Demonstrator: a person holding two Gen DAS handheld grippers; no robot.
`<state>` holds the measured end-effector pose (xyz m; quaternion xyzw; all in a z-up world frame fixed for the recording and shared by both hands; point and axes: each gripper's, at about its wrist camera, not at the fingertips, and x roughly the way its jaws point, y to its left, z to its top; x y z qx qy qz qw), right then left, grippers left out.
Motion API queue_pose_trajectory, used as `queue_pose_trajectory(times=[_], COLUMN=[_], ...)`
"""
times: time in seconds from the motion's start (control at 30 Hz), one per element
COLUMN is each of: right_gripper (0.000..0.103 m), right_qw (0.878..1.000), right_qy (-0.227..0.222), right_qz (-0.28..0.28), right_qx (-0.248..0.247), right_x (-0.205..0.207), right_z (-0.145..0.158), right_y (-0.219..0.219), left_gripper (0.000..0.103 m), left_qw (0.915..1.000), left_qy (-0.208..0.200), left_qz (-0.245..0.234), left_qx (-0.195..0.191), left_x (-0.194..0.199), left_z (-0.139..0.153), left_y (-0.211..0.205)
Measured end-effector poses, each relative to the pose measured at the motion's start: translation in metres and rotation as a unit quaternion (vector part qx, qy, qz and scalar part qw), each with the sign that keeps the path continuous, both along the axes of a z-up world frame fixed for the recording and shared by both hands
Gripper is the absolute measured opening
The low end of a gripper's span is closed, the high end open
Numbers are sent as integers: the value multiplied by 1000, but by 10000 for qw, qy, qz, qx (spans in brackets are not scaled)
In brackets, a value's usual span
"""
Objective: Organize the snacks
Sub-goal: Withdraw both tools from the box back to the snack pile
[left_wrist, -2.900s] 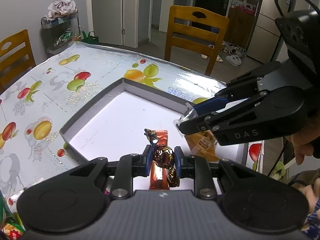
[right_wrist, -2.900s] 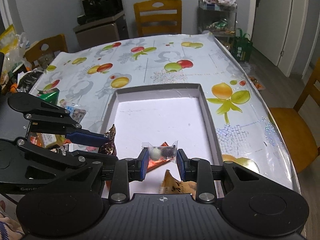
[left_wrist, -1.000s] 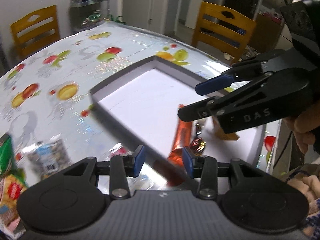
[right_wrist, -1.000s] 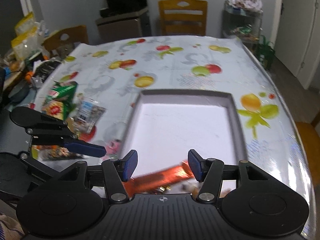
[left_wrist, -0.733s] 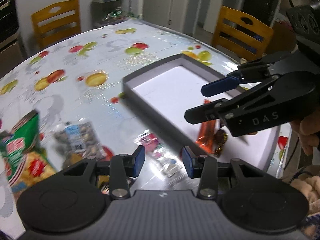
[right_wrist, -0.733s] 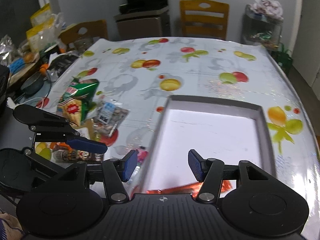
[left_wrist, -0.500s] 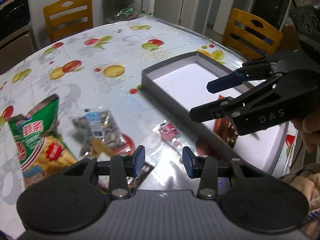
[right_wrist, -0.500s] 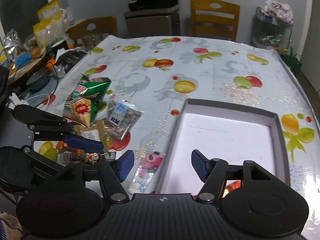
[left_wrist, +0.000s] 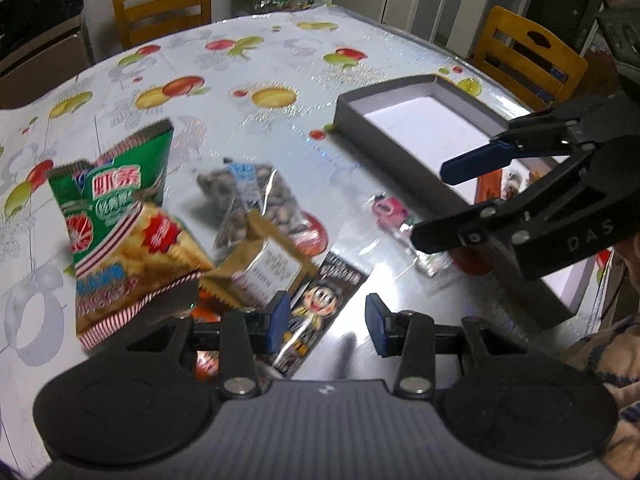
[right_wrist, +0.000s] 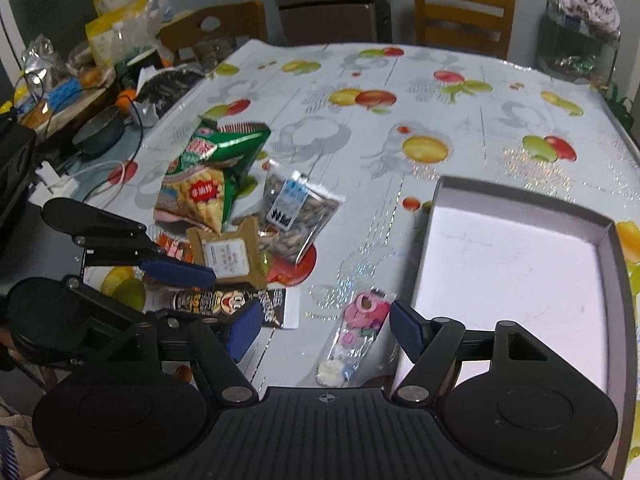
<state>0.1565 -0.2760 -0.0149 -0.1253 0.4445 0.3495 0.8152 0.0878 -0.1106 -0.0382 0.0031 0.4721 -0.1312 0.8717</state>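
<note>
left gripper (left_wrist: 326, 322): we see it pitched steeply down over the snack pile near the table's (right_wrist: 440, 92) left edge, above the cartoon-print packet (left_wrist: 316, 308).
right gripper (right_wrist: 324, 330): pitched down too, just left of the grey box (right_wrist: 516, 200), over the clear candy pack (right_wrist: 356, 332).
around: green chip bag (right_wrist: 212, 168), seed bag (right_wrist: 294, 210) and tan sachet (right_wrist: 230, 254) lie bunched together on the left; the box sits at the table's right edge with an orange bar (left_wrist: 490, 186) and small sweets in its near end.
in the way: nothing we can see between either gripper and the packs.
left fingers (left_wrist: 278, 320): moderately apart, gripping nothing.
right fingers (right_wrist: 406, 332): spread wide, jaws have just been opening; the candy pack lies below the gap, no pad contact.
</note>
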Motion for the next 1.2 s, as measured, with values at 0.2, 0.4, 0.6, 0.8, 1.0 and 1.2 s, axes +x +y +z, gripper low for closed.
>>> queue_pose_trajectory(times=[0.2,0.4,0.6,0.8,1.0,1.2], right_gripper=[85,82,76,69,67,75], right_qw=[9999,9993,9985,9978,9971,9965], right_qy=[70,233,374,318,199,148], right_qz=[-91,-251,-351,-402,-541,-582], right_qx=[-85,-127,-206,-417,-506,-587], right_x=[-4,-4,-4,-7,-9,-11], right_z=[-6,-16,-27,-33,-37,-39], right_y=[5,10,14,22,25,30], left_gripper=[44,44,44,44,44,47], left_qw=[9998,9994,9992,9988,9985,9985], left_qy=[148,278,253,195,133,102], left_qz=[-59,-103,-193,-347,-446,-419], left_qx=[-77,-175,-261,-293,-300,-351], left_x=[1,3,3,3,2,1], left_z=[-11,-18,-20,-21,-21,-22], left_y=[8,15,17,17,16,18])
